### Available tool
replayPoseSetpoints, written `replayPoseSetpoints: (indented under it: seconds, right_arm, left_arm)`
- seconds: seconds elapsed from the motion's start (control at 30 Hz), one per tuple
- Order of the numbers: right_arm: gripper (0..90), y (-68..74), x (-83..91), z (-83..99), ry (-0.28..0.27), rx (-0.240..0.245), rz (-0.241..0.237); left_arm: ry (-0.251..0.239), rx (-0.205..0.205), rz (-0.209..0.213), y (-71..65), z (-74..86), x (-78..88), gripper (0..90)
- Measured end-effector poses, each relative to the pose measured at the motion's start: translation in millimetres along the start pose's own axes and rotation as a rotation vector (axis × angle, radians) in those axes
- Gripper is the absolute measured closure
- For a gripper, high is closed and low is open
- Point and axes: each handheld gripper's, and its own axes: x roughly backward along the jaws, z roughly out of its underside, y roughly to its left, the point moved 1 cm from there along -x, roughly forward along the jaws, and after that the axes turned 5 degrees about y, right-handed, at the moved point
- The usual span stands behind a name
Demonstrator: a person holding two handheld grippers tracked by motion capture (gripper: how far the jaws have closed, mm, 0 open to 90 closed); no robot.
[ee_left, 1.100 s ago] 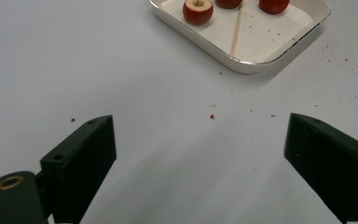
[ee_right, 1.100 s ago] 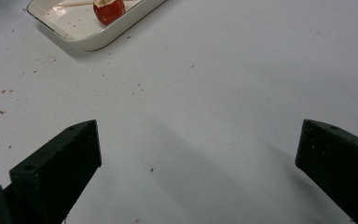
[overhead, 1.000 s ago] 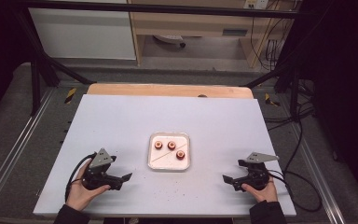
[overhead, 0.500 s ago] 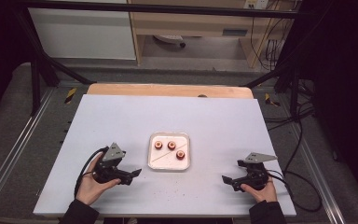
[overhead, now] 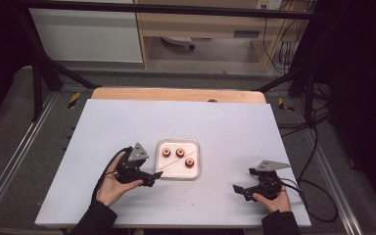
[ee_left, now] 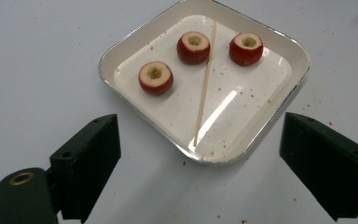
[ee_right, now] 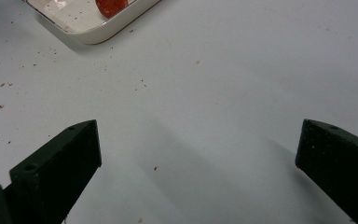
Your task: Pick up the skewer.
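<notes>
- Left gripper (overhead: 155, 175) sat at the near left corner of the tray (ee_left: 121, 49), jaws spread wide and empty, aimed over the tray's near rim.
- Wooden skewer (ee_left: 205, 84) lay flat inside the tray, running from the far rim toward the near corner, between two of the three cored red fruits (ee_left: 155, 77).
- Right gripper (overhead: 238, 188) rested near the worktop's (overhead: 225, 127) near right edge, well apart from the tray, jaws released, nothing between them.
- Judged the next reach as for the skewer.
- Risked pinching the tray rim instead of the skewer, since its near tip lay close against the wall.
- Risked a thin, flat stick slipping or rolling out of wide jaws.
- Risked knocking the fruit touching or just beside the skewer, or sliding the unheld tray.
</notes>
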Motion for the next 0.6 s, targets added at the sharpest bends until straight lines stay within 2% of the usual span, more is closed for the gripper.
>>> replayPoseSetpoints:
  seconds: [0.17,0.37,0.6]
  right_arm:
    - [0.7,0.0,-0.8,0.3,0.008,0.005,0.000]
    - [0.7,0.1,-0.9,0.5,0.011,0.007,0.000]
    - [0.9,0.4,-1.6,0.7,0.013,0.011,-0.003]
  left_arm:
    - [0.015,-0.012,0.009,-6.1,-14.3,-16.5,18.3]
    - [0.043,-0.023,0.010,-8.7,-23.0,-33.4,26.5]
    - [0.059,-0.016,-0.005,-7.3,-24.5,-46.7,46.4]
